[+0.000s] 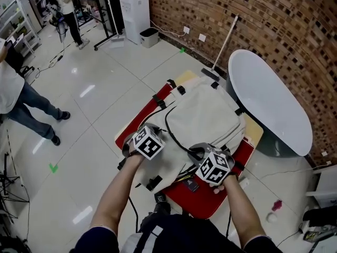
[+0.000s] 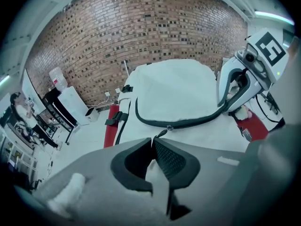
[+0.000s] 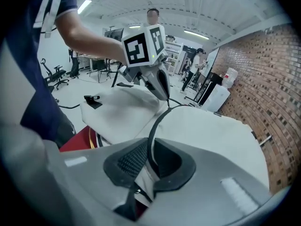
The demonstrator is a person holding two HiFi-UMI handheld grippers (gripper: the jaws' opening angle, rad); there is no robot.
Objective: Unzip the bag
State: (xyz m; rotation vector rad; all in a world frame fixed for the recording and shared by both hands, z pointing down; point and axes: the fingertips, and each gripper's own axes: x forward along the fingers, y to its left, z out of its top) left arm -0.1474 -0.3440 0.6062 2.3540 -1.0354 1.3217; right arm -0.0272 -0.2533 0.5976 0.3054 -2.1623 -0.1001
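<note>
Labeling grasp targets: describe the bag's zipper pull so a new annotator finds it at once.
Start at the cream bag on the red mat. A dark zipper track curves across its top panel. The zipper pull is the short dark tab running off that track's metal slider into the left gripper, unlike the buckled straps at the bag's edges.

Bright even light from ceiling strips [image 3: 85, 5], glare on glossy floor [image 1: 87, 91], soft shadows, fisheye bending and dark corners in gripper views, foreground perhaps blurred
</note>
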